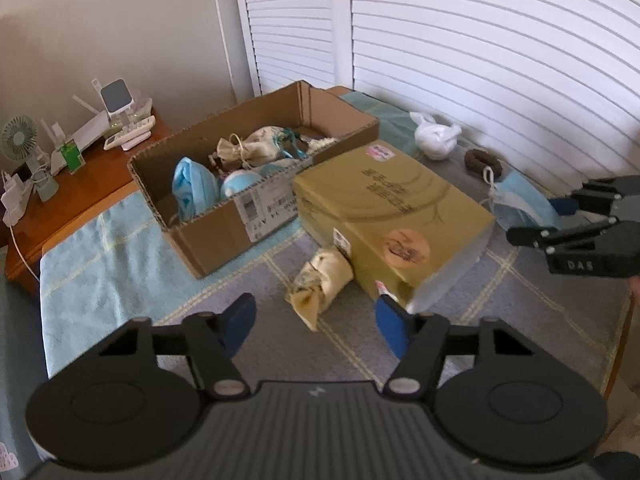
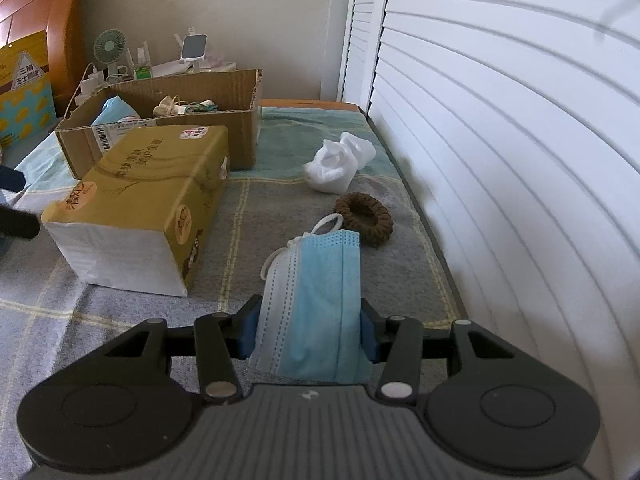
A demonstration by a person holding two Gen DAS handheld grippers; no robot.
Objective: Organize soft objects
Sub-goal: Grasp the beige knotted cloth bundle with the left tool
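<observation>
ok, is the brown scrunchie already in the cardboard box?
No, the brown scrunchie lies on the blanket beside the face mask, outside the cardboard box.

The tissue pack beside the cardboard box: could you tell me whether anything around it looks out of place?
Yes. A small printed fabric pouch lies on the blanket, wedged against the tissue pack, while a similar pouch already sits inside the cardboard box. The open left claw points toward it.

White louvered doors (image 2: 500, 120), beige wall (image 1: 120, 20), wooden nightstand (image 1: 92, 176)
</observation>
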